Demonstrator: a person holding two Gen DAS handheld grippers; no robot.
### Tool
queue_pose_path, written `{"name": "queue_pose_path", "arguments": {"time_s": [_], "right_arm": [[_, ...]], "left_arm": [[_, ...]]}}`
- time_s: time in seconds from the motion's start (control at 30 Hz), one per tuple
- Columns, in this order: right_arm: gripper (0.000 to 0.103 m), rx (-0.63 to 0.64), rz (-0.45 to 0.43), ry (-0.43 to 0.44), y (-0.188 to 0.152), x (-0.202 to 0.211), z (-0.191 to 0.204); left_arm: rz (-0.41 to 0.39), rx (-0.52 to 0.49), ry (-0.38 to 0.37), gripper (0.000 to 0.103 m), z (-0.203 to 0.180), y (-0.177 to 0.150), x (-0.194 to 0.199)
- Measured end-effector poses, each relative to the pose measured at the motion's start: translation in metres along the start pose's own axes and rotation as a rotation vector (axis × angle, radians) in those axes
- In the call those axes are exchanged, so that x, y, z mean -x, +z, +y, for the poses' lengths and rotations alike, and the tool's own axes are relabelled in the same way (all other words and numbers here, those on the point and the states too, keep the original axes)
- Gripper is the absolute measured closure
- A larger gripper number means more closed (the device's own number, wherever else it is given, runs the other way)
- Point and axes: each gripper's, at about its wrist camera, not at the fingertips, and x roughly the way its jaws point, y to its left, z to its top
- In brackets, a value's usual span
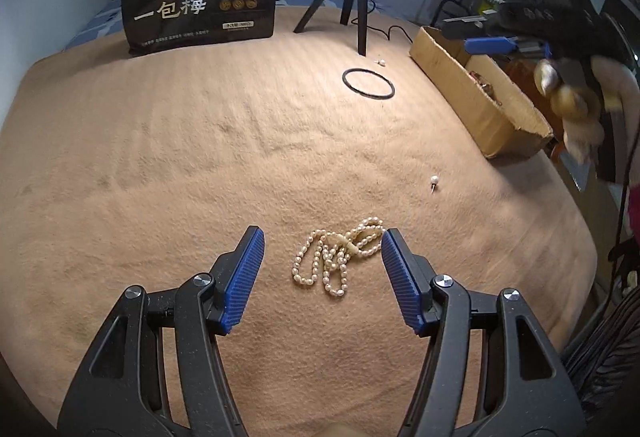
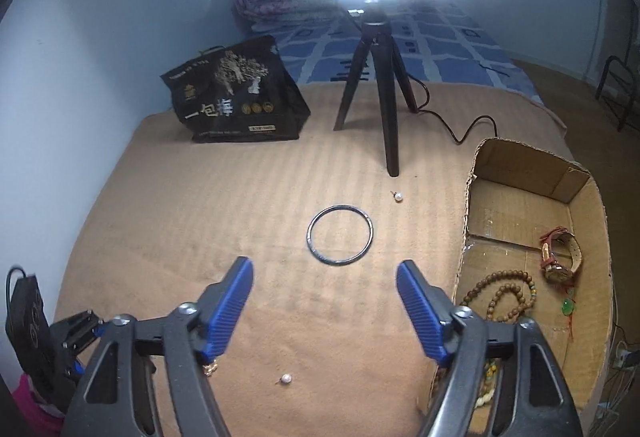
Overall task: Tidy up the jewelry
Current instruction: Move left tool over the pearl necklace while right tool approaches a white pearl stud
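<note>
The left tool gapes wide over the tan bed blanket, gripping nothing; a tangled pearl necklace lies between its tips, untouched. The right tool is also spread and empty, a dark bangle just beyond it, the cardboard box to its right, bare blanket to its left

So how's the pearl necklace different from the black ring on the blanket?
The pearl necklace is pale, beaded and heaped in tangled loops; the black ring is dark, smooth and one rigid open circle. The necklace lies between the left gripper fingers; the ring lies farther off. Both rest outside the cardboard box.
</note>
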Motion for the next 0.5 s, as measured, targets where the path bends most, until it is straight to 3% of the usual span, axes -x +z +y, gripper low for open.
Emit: {"name": "queue_pose_path", "arguments": {"time_s": [0.17, 0.3, 0.5], "right_arm": [[0.044, -0.048, 0.061, -0.022, 0.015, -0.027, -0.015], [0.047, -0.064, 0.095, -0.065, 0.033, -0.048, -0.026], [0.060, -0.065, 0.149, -0.122, 0.057, -0.080, -0.038]], "left_arm": [[0.006, -0.005, -0.030, 0.040, 0.002, -0.004, -0.010], [0.015, -0.024, -0.039, 0.040, 0.001, -0.008, -0.019], [0.020, -0.058, -0.061, 0.040, -0.003, -0.009, -0.028]]}}
